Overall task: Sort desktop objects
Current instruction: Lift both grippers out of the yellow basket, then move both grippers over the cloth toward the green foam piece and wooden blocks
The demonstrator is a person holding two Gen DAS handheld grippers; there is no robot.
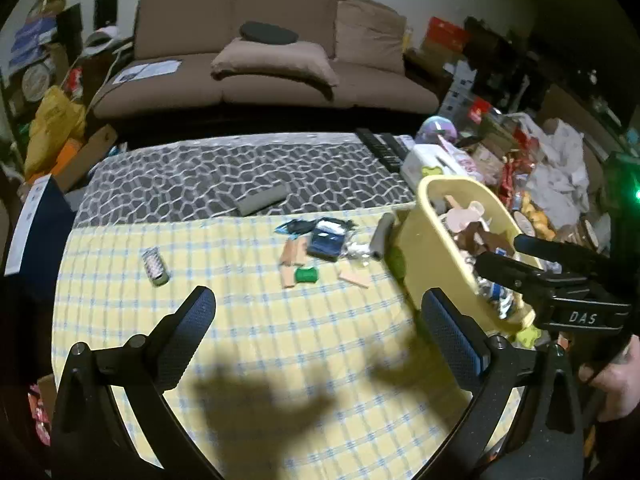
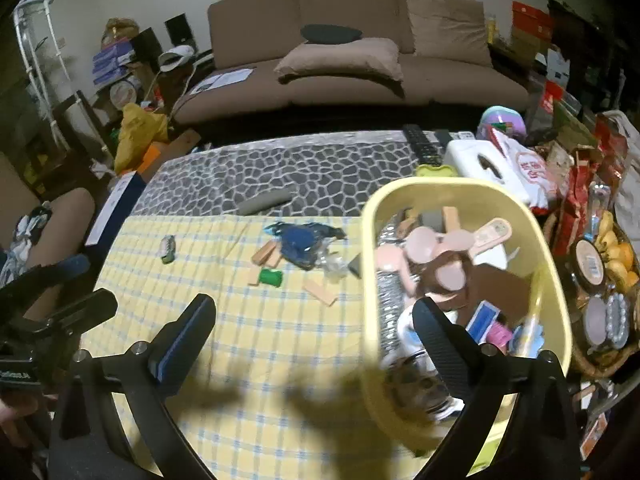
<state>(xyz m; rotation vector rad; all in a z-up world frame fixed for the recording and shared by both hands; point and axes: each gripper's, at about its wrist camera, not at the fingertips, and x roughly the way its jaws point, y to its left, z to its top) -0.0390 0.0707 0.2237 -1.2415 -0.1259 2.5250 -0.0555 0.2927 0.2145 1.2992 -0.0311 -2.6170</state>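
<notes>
Both grippers, left (image 1: pixel 320 336) and right (image 2: pixel 314 338), hovered with jaws apart, empty. A green spool (image 1: pixel 306 275), light, stiff and best pinched across its sides, lay on the bench (image 1: pixel 280 340) beside the bin (image 1: pixel 436 248).

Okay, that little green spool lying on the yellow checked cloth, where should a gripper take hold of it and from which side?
Judging from both views, grip the green spool across its rounded middle, coming down from above. It lies on its side on the checked cloth, so the curved body faces up. A wooden block sits close beside it, so come in clear of that side.
</notes>
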